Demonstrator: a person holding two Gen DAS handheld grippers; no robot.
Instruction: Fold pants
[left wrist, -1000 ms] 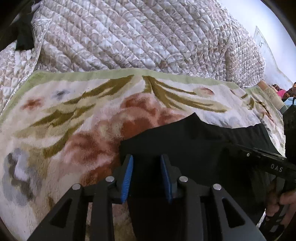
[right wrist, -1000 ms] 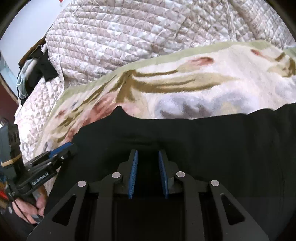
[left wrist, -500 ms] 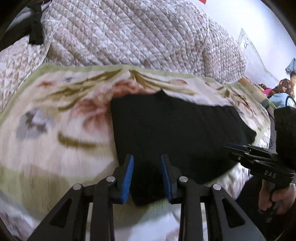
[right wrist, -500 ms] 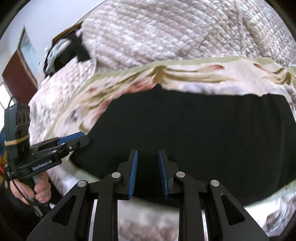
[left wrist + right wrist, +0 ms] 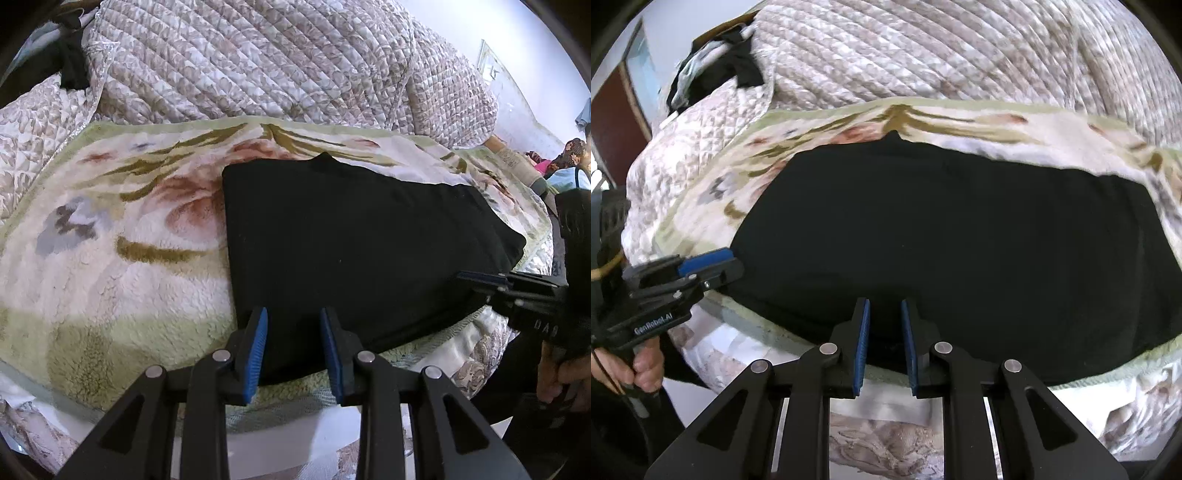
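Both jaws: spread, empty, hanging off the near hem.
Pants (image 5: 351, 240): flat on blanket (image 5: 110, 277), ready for next fold.

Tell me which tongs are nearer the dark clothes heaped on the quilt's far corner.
Left. The left tongs sit at the black pants' end below the dark clothes; the right tongs are farther along the pants' near edge.

Both grippers have drawn back from the flat black fabric pants (image 5: 354, 251). A second ago the left gripper (image 5: 293, 347) and right gripper (image 5: 884, 341) had cloth between their blue-padded jaws; now each gap is parted over the near hem, gripping nothing.
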